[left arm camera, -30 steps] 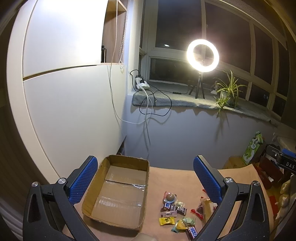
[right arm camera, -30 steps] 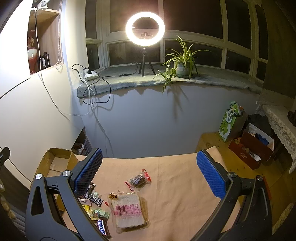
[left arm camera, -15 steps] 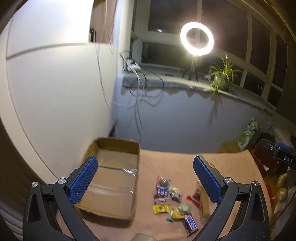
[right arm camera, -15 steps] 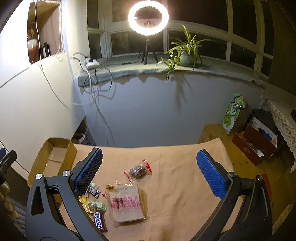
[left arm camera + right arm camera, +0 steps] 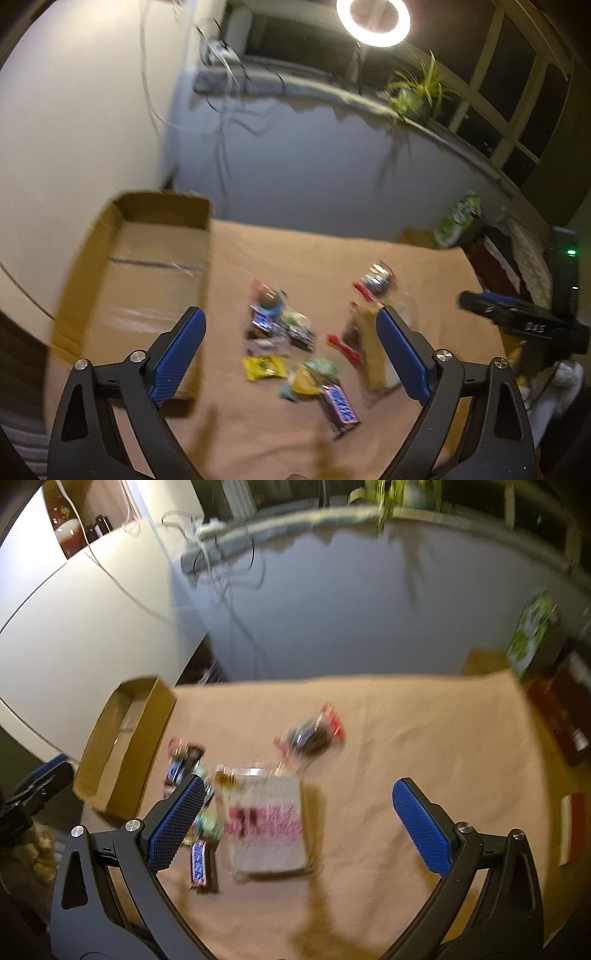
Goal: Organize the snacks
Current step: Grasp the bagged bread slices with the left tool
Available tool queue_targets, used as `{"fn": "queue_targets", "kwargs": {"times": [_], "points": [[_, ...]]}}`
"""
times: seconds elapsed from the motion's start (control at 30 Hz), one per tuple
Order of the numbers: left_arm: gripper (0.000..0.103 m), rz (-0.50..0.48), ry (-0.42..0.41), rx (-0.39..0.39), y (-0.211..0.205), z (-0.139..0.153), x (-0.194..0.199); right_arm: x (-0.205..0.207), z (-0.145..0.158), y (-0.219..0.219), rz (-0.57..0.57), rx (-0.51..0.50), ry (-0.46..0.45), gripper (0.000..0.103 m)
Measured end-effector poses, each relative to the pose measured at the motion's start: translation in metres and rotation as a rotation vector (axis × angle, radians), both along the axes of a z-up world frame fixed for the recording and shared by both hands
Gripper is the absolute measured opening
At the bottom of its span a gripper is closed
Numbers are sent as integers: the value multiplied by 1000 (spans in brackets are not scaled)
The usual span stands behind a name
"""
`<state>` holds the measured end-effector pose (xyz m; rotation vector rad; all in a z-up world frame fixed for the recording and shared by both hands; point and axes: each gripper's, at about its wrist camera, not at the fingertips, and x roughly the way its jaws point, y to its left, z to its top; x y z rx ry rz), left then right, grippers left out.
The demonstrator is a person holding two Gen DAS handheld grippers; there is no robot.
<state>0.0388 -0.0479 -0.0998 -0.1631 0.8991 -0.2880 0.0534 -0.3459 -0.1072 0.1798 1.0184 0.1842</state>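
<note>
Tan cloth covers the table (image 5: 295, 258), which stands against a grey wall under a window ledge with a lit ring light (image 5: 373, 18) and a potted plant (image 5: 417, 92). At the table's left edge sits an open cardboard box (image 5: 129, 280), with nothing visible inside it.

Both views are blurred. Snacks lie loose on the cloth to the right of the box: a cluster of small sweets (image 5: 277, 325), a yellow packet (image 5: 264, 367), a brown chocolate bar with a blue label (image 5: 341, 408) nearest the camera, a large flat clear bag with pink print (image 5: 266, 827), and a small red-ended bag of dark pieces (image 5: 314, 734) farther back.

The left gripper (image 5: 291, 350) points down over the small sweets; its jaws are closing but stand wide apart, with nothing pressed between the blue pads.

The right gripper (image 5: 295, 823) hovers over the pink-printed bag, jaws spread wide and holding nothing; its left pad overlaps the sweets in the picture. Each gripper shows at the edge of the other's view.
</note>
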Motion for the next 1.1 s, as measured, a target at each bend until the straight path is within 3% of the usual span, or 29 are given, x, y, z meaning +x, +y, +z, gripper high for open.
{"fn": "queue_targets", "kwargs": {"times": [0.23, 0.37, 0.53, 0.83, 1.03, 1.1], "points": [[86, -137, 113, -57, -38, -29, 5, 13, -42, -1, 73, 95, 124, 103], [77, -219, 165, -58, -61, -47, 5, 20, -57, 2, 93, 111, 164, 103], [75, -258, 249, -110, -71, -66, 10, 28, -78, 1, 105, 164, 230, 103], [55, -289, 331, -147, -82, -100, 16, 34, -96, 6, 122, 212, 275, 103], [42, -310, 344, -163, -88, -109, 17, 35, -100, 13, 149, 241, 299, 88], [33, -316, 347, -171, -88, -110, 17, 34, -102, 16, 161, 253, 311, 83]]}}
